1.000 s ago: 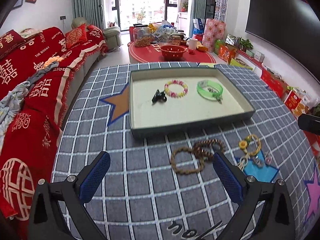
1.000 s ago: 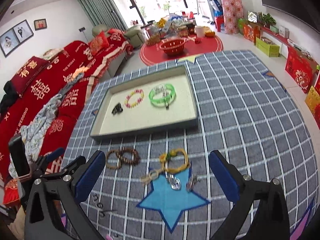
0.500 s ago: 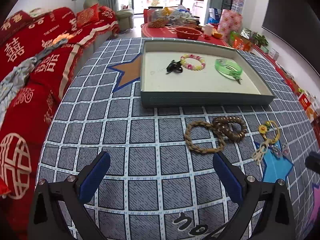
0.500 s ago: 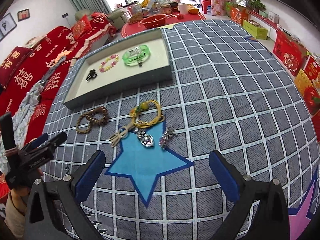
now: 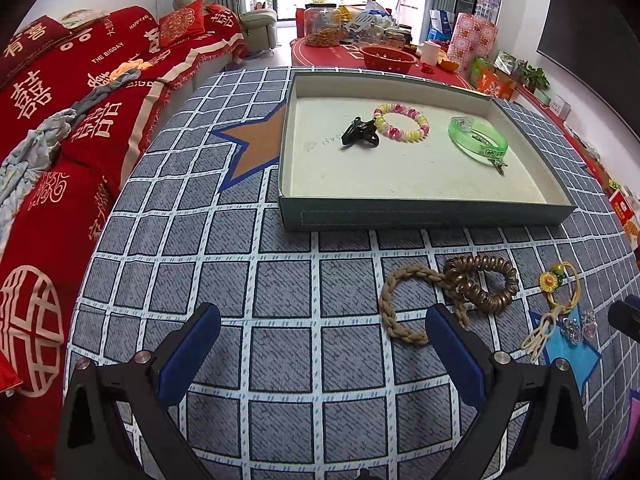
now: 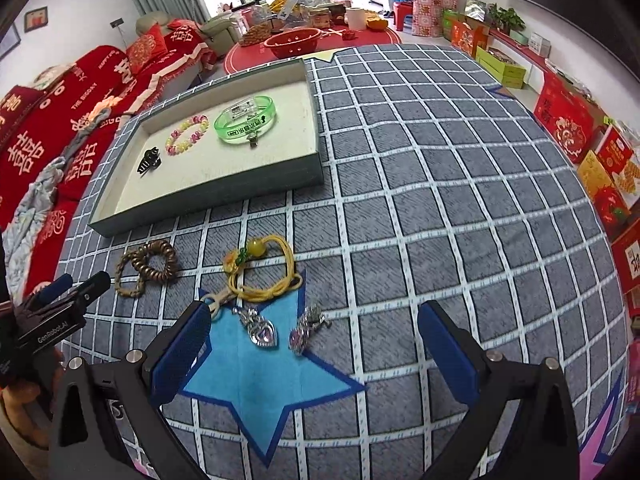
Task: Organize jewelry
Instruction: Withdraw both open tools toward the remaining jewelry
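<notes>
A shallow grey-green tray (image 5: 424, 216) (image 6: 208, 196) on the checked tablecloth holds a black hair clip (image 5: 359, 133) (image 6: 149, 161), a pink-and-yellow bead bracelet (image 5: 401, 122) (image 6: 188, 135) and a green bangle (image 5: 478, 141) (image 6: 245, 121). In front of it lie a tan braided bracelet (image 5: 394, 308) (image 6: 128, 283), a brown coil bracelet (image 5: 482, 282) (image 6: 158, 260), a yellow cord bracelet (image 5: 560, 286) (image 6: 264, 270), a heart pendant (image 6: 262, 330) and a pink crystal brooch (image 6: 306, 330). My left gripper (image 5: 322, 346) is open just short of the braided bracelet. My right gripper (image 6: 314, 342) is open around the pendant and brooch.
A red-covered sofa (image 5: 60, 92) runs along the table's left side. Behind the tray stands a red round table (image 5: 352, 52) with a red colander and jars. Red gift boxes (image 6: 576, 128) line the right wall. A hand holds the left gripper's body (image 6: 48, 328) at the right view's lower left.
Both grippers have come down and forward toward the loose jewelry on the cloth, which now looks larger and closer. Both stay open; no piece has moved.
</notes>
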A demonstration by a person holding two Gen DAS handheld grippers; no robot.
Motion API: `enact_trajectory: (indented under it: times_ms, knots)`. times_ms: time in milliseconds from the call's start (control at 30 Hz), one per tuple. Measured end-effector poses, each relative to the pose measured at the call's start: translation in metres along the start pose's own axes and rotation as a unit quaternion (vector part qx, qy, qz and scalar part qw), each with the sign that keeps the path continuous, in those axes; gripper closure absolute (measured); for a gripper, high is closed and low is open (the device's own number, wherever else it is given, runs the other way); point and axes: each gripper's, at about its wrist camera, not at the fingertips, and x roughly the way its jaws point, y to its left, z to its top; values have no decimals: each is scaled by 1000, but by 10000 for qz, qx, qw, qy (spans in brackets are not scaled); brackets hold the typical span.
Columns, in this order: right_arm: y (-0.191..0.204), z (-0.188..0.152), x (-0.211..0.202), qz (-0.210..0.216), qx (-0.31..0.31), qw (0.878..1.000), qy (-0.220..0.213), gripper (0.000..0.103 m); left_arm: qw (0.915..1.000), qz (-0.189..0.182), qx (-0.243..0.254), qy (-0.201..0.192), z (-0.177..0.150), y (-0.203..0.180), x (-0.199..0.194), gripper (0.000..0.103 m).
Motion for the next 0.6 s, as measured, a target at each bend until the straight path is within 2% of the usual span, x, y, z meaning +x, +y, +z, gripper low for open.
enact_trajectory:
  times_ms: [233, 467, 600]
  knots:
    - [29, 14, 21, -14, -734, 9973, 69, 3, 9999, 57, 93, 70, 3, -3, 10, 0]
    - [44, 19, 48, 28, -908, 9953, 328, 11, 9995, 142, 270, 81, 4, -10, 16, 0]
    - [51, 16, 56, -113, -1074, 9935, 366, 16, 9991, 183, 376, 102, 3, -15, 20, 0]
